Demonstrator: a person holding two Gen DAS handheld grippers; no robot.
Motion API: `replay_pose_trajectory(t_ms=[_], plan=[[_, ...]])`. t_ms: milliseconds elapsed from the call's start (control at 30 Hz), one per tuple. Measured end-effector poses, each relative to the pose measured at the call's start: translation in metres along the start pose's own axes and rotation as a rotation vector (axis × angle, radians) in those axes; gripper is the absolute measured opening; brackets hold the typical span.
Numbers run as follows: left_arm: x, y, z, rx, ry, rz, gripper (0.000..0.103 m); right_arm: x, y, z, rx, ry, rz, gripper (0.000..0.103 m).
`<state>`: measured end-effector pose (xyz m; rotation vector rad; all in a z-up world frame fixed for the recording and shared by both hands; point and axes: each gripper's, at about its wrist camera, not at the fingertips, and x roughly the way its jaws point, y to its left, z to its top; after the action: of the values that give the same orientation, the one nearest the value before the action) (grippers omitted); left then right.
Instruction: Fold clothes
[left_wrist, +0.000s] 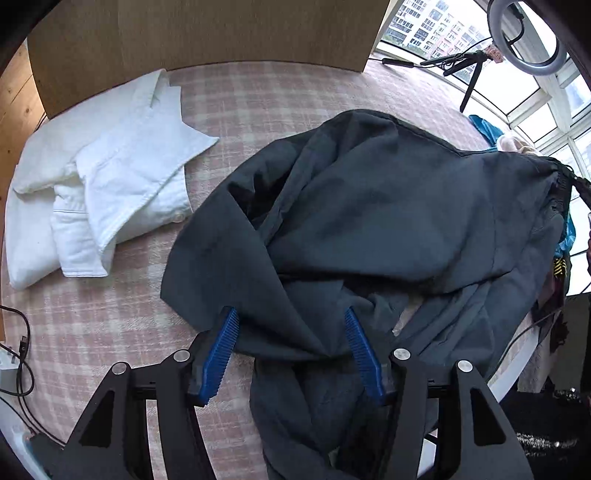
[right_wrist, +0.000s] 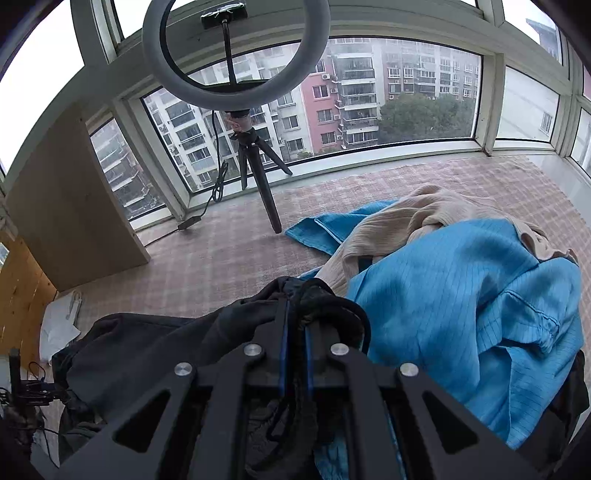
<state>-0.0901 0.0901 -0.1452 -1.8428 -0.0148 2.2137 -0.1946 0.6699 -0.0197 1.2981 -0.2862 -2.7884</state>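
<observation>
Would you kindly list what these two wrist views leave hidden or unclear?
- Left wrist view: the dark garment runs off the bottom edge; what kind it is cannot be told.
- Right wrist view: the right gripper fingertips are buried in dark fabric.
- Right wrist view: the beige knit lies partly under the blue garment.

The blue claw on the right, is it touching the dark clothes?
Touching. The right wrist view shows the right gripper shut with the dark garment bunched and pinched between its blue fingers.
</observation>
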Motion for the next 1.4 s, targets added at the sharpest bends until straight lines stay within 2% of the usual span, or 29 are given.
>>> replay_pose_trajectory(t_ms=[33,67,300,333,400,433,467,533,567,600,667,733,833,967,1033,1133,1200,1233,1300,1400], plan=[[0.010,0.000,0.001,-0.004,0.022,0.026,0.005,0.000,-0.001,-0.001,0.003,0.000,0.003,0.007],[0.006,0.005,0.002,-0.008,0.022,0.055,0.001,0.000,-0.002,-0.002,0.009,0.002,0.011,0.007],[-0.063,0.057,0.008,-0.033,-0.037,0.257,0.001,-0.019,-0.008,-0.003,0.024,-0.017,0.046,0.007],[-0.073,0.064,0.009,-0.036,-0.045,0.286,0.004,-0.019,-0.008,-0.003,0.023,-0.016,0.047,0.007],[-0.093,0.079,0.011,-0.043,-0.062,0.344,0.026,-0.015,-0.005,-0.003,0.014,-0.008,0.040,0.007],[-0.102,0.087,0.012,-0.047,-0.071,0.373,0.052,-0.012,-0.004,-0.003,0.011,-0.003,0.036,0.007],[-0.112,0.094,0.013,-0.051,-0.079,0.402,0.052,-0.010,-0.003,-0.003,0.015,0.001,0.040,0.007],[-0.132,0.109,0.014,-0.058,-0.096,0.460,0.044,-0.005,-0.001,-0.003,0.022,0.009,0.046,0.007],[-0.142,0.117,0.015,-0.061,-0.105,0.489,0.044,-0.003,0.001,-0.003,0.019,0.012,0.049,0.007],[-0.146,0.114,0.014,-0.051,-0.124,0.469,0.044,-0.003,0.003,-0.003,0.011,0.013,0.044,0.007],[-0.140,0.095,0.008,0.005,-0.146,0.351,0.045,-0.002,0.006,-0.002,-0.002,0.015,0.034,0.007],[-0.122,0.065,-0.003,0.090,-0.141,0.265,0.045,0.000,0.006,-0.002,0.003,0.020,0.034,0.007],[-0.076,0.020,-0.016,0.227,-0.069,0.162,0.046,0.004,0.005,-0.002,0.014,0.036,0.031,0.007],[-0.015,-0.011,-0.030,0.353,0.036,0.174,0.046,0.008,0.008,-0.005,0.005,0.058,0.022,0.007],[-0.003,-0.007,-0.029,0.344,0.052,0.173,0.046,0.009,0.010,-0.006,-0.003,0.065,0.022,0.007],[0.010,0.003,-0.026,0.317,0.069,0.165,0.034,0.011,0.010,-0.007,-0.008,0.072,0.017,0.007],[0.019,0.009,-0.023,0.299,0.080,0.160,0.021,0.013,0.009,-0.008,-0.007,0.077,0.012,0.007],[0.020,0.012,-0.022,0.279,0.080,0.150,0.000,0.014,0.009,-0.008,-0.006,0.081,0.009,0.007],[0.018,0.017,-0.018,0.233,0.075,0.124,0.001,0.016,0.007,-0.008,-0.001,0.086,0.010,0.007],[-0.014,0.026,0.006,0.207,0.003,0.165,0.001,0.014,0.007,-0.007,0.005,0.077,0.019,0.007]])
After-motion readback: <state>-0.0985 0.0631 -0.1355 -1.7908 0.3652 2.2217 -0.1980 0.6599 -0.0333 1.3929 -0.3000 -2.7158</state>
